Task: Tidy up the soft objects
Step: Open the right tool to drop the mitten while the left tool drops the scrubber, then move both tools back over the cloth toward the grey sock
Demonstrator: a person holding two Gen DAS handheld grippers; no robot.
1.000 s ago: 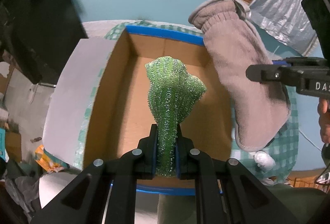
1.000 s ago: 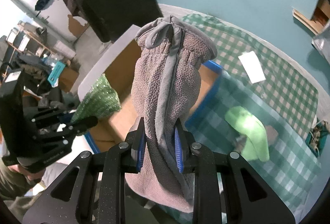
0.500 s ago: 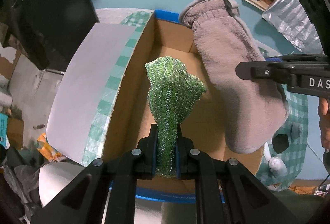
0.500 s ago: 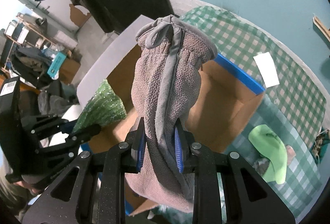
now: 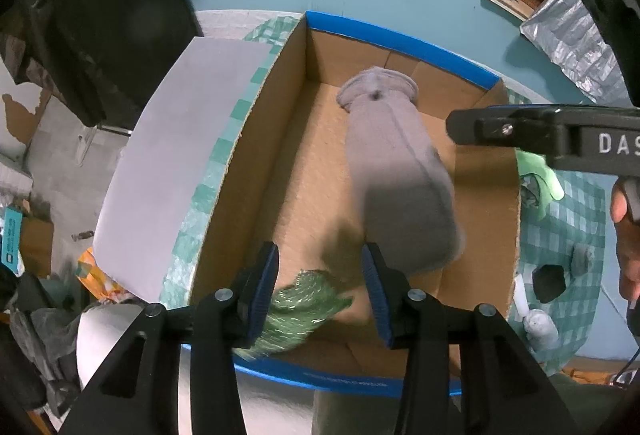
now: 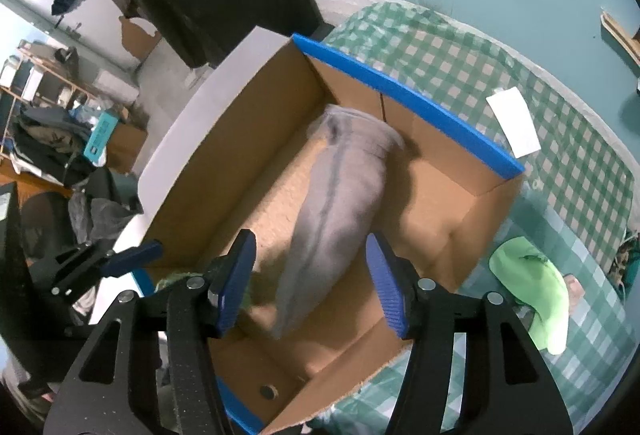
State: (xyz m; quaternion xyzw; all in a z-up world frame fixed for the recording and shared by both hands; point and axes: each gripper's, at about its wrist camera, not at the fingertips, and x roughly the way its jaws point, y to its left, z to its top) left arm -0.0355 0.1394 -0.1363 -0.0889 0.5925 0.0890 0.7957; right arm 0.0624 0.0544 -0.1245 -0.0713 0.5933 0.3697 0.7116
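Two releases: both of your grippers have just been opening over the cardboard box (image 5: 280, 171), and neither one grips anything now.
Left gripper (image 5: 320, 287): its jaws stand apart; the green scrubber (image 5: 304, 311) is blurred between and below them, dropping toward the near end of the box, with no pad pressing on it.
Right gripper (image 6: 312, 283): its jaws are spread too; the grey mitt (image 6: 340, 203) sits between them in the picture but clear of both pads, blurred, inside the box.
Mitt's lie: its long axis runs along the box's length, cuff toward the far blue-edged wall (image 5: 400, 39), closed end toward you. In the left wrist view it fills the middle and right of the floor.
Scrubber's lie: at the near end, just beside the mitt's closed end; whether the two touch, you cannot tell through the blur.
Next candidate: a light green soft thing (image 6: 536, 295) lies on the checked cloth (image 6: 460, 75) outside the box, past its right wall.
Nearer hand: your right gripper, judging by both views; the green thing lies to the right of its fingers, and the left would have to cross the whole box.
Other bits: a white card (image 6: 514, 121) on the cloth beyond the box, and small dark and grey pieces (image 5: 552, 277) by the right wall.
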